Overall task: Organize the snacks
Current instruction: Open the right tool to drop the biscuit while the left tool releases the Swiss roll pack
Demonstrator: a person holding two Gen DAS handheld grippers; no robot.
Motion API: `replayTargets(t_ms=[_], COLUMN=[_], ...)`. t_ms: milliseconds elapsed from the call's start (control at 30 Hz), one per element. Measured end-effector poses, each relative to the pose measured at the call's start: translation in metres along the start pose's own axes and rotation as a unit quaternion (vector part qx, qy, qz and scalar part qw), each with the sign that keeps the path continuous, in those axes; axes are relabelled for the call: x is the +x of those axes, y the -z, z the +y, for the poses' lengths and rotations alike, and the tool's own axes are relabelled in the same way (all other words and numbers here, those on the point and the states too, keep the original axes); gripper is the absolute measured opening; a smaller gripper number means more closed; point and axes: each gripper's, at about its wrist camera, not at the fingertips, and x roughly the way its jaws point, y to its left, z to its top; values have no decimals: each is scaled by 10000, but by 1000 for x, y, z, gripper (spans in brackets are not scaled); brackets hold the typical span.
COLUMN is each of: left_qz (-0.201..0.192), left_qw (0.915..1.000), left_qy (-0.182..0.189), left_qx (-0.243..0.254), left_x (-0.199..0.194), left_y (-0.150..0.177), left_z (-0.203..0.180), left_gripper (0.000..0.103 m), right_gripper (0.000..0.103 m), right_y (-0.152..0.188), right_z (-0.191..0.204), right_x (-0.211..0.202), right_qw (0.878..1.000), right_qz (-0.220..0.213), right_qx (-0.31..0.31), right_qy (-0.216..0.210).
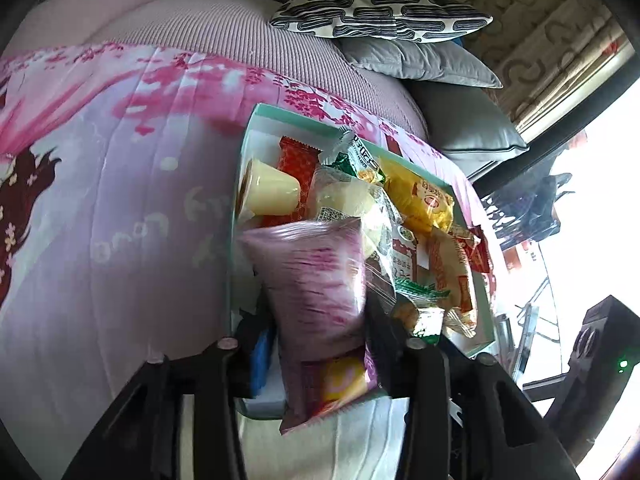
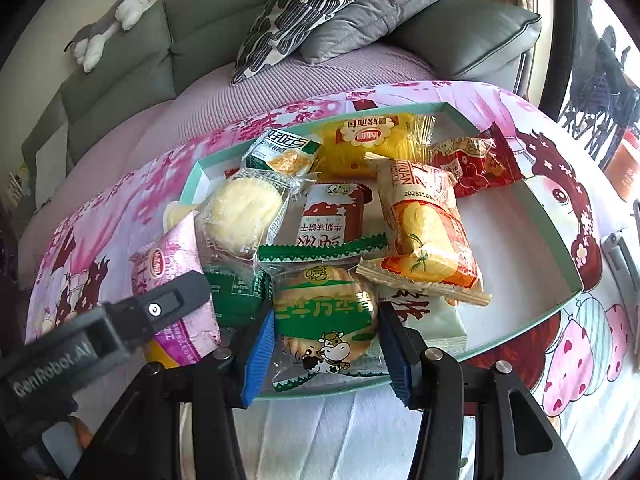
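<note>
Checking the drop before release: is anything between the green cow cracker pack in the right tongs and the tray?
Nothing visible. The green cow cracker pack sits between the right tongs at the tray's near rim, already over it; other snacks lie just beyond.

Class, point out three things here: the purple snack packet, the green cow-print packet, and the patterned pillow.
purple snack packet (image 1: 316,280), left wrist view, middle.
green cow-print packet (image 2: 326,320), right wrist view, green band.
patterned pillow (image 1: 380,12), left wrist view, top face.
</note>
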Motion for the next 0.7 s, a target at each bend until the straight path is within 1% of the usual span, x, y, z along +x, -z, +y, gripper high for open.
replayTargets(t_ms=[33, 167, 200, 267, 333, 400, 533, 567, 600, 633, 667, 700], left_qz=[19, 69, 89, 56, -5, -45, -133, -211, -285, -381, -495, -609], left_qw=[10000, 9999, 9999, 9999, 9999, 9996, 9969, 9951, 9931, 9908, 9881, 9842], left_qy=[28, -53, -102, -98, -120, -245, -738, -936, -1117, -1291, -1456, -1660], left_qx=[-25, -75, -97, -106, -95, -118, -230, -244, -218, -152, -62, 30], left_x=[-1, -4, -5, -10, -16, -21, -29, -34, -38, -43, -48, -54], left_y=[1, 4, 4, 5, 5, 6, 8, 9, 9, 10, 11, 13], left_z=[0, -2, -3, -4, -4, -2, 10, 13, 14, 16, 16, 17], left_gripper=[57, 65, 68, 70, 78, 83, 85, 87, 93, 99, 100, 100], right_gripper=[53, 55, 55, 60, 63, 66, 68, 68, 69, 72, 76, 77], right_y=[1, 1, 1, 2, 2, 1, 2, 2, 2, 3, 3, 4], right_z=[0, 0, 0, -1, -2, -2, -3, -3, -3, -3, -3, -3], right_x=[-1, -2, -2, -7, -11, -15, -21, -23, -25, -27, -29, -32], right_qw=[10000, 10000, 10000, 10000, 10000, 10000, 9999, 9998, 9998, 9998, 9997, 9996], right_qz=[4, 36, 49, 41, 11, -5, 51, 66, 62, 54, 45, 26], right_qx=[-2, -67, -71, -71, -77, -92, -151, -163, -180, -196, -225, -259], right_qy=[-6, -21, -31, -24, -15, -9, 3, 12, 15, 15, 26, 53])
